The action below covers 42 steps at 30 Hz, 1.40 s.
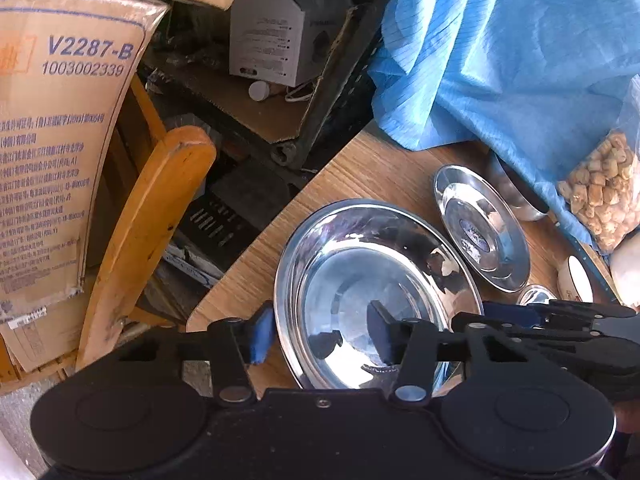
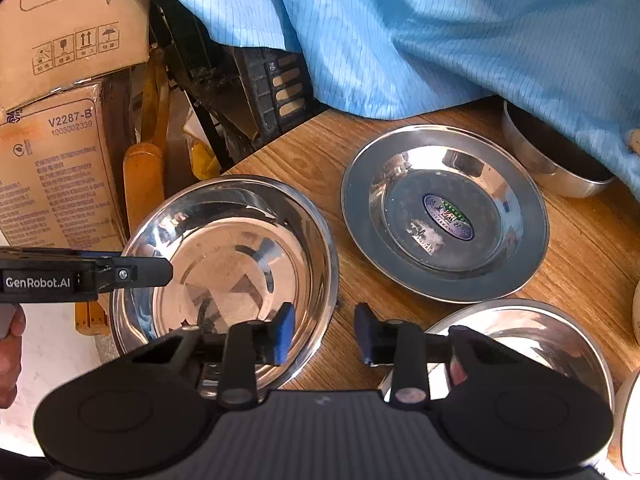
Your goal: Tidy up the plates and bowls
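Bowl (image 2: 240,248) first: a wide steel one, sitting at the near left corner of the wooden surface (image 2: 580,248), with both tools on it at once. The left hand-held gripper (image 1: 320,334) straddles the bowl's left rim, one blue pad just outside the wall and the other finger down inside the basin. Its jaws are partly open, and I see a gap on each side, so the pads are not pressing. The right hand-held gripper (image 2: 324,332) straddles the opposite rim the same way, one finger inside and one over the surface. It too is partly open, with the rim between the fingers but not pinched.

Just beside the bowl, to its right, lies a steel plate (image 2: 444,212) with an oval sticker in its middle — flat and apart from the bowl. Nearer the right hand sits a second bowl (image 2: 532,340), partly hidden by that tool. Farther back a steel pot (image 2: 560,168) stands half under a blue cloth (image 2: 400,20) that drapes onto the surface. A clear bag (image 1: 608,192) of pale snacks lies at the right edge. Off the surface to the left are cardboard boxes (image 1: 60,120) and a yellow wooden chair (image 1: 152,220).
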Motion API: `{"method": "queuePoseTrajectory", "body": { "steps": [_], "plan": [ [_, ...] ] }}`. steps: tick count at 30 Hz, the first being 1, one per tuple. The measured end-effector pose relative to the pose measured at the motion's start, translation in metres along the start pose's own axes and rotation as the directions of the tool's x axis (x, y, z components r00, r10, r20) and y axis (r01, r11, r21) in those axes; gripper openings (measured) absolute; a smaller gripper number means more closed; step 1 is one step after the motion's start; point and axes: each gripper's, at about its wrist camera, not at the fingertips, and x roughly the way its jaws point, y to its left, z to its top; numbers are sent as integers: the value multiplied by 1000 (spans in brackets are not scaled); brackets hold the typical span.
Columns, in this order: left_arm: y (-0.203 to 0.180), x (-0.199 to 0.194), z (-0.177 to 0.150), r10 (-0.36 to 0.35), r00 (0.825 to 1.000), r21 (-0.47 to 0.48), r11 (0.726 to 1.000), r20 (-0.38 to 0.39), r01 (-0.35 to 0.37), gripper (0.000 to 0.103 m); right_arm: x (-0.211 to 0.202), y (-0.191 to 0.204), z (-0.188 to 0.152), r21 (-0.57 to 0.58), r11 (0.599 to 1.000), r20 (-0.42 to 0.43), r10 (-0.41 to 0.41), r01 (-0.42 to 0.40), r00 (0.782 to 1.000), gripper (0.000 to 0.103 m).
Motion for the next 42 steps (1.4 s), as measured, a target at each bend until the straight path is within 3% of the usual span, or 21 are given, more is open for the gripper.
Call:
{"method": "queuePoseTrajectory", "body": {
  "steps": [6,10,14,24,30,36,42],
  "plan": [
    [1,0,0,22,1000,9,1000,-19,-22,40,5,-1,-1,30,999,-17,22,-21,1000,16],
    [2,1,-1,30,999,13,999,-22,-30,35,4,-2,-2,44,999,-8,22,-21,1000,15],
    [7,-1,-2,45,999,8,999,-28,-45,17,2,-4,-5,64,998,-4,23,-22,1000,14],
    [-8,-22,-4,25,999,66,997,37,-27,16,-32,-12,-10,68,997,86,36,-42,996,14],
    [-35,-24,-2,-17,998,127,992,64,9,16,-61,-32,-17,101,995,146,1,-16,989,14],
    [-80,-12,-3,-87,996,208,975,35,78,16,-86,-66,-41,195,980,160,-76,44,984,14],
    [-126,8,-12,-154,987,301,941,-37,157,16,-105,-101,-73,307,947,140,-145,96,980,14]
  ]
}}
